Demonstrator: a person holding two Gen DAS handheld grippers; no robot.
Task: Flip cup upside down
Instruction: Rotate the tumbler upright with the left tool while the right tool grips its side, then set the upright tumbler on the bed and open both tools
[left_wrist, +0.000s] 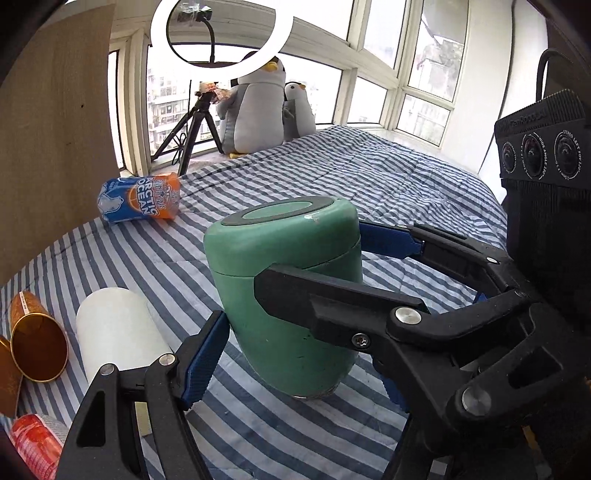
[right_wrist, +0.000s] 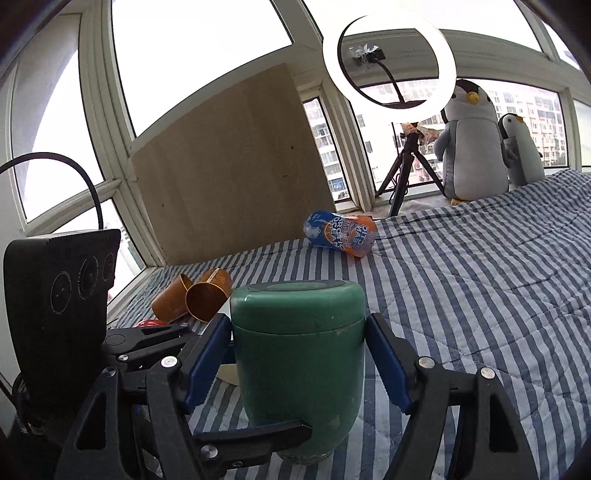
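Observation:
A green insulated cup (left_wrist: 284, 295) stands on the striped bedspread (left_wrist: 388, 177), its dark-ringed flat end up and its narrower metal-rimmed end down. It also shows in the right wrist view (right_wrist: 299, 365). My left gripper (left_wrist: 291, 354) brackets it; its left blue pad touches the cup's lower side, and its other pad is hidden behind the right gripper's finger. My right gripper (right_wrist: 297, 362) has a blue pad on each side of the cup, touching or nearly touching. In the left wrist view the right gripper (left_wrist: 317, 266) reaches in from the right around the cup.
A white roll (left_wrist: 118, 332), two orange cups (left_wrist: 33, 339) and a red can (left_wrist: 33, 443) lie at the left. An Arctic Ocean can (left_wrist: 140, 199) lies farther back. Two plush penguins (left_wrist: 258, 107), a ring light on a tripod (left_wrist: 221, 33) and a wooden board (right_wrist: 229, 166) stand by the windows.

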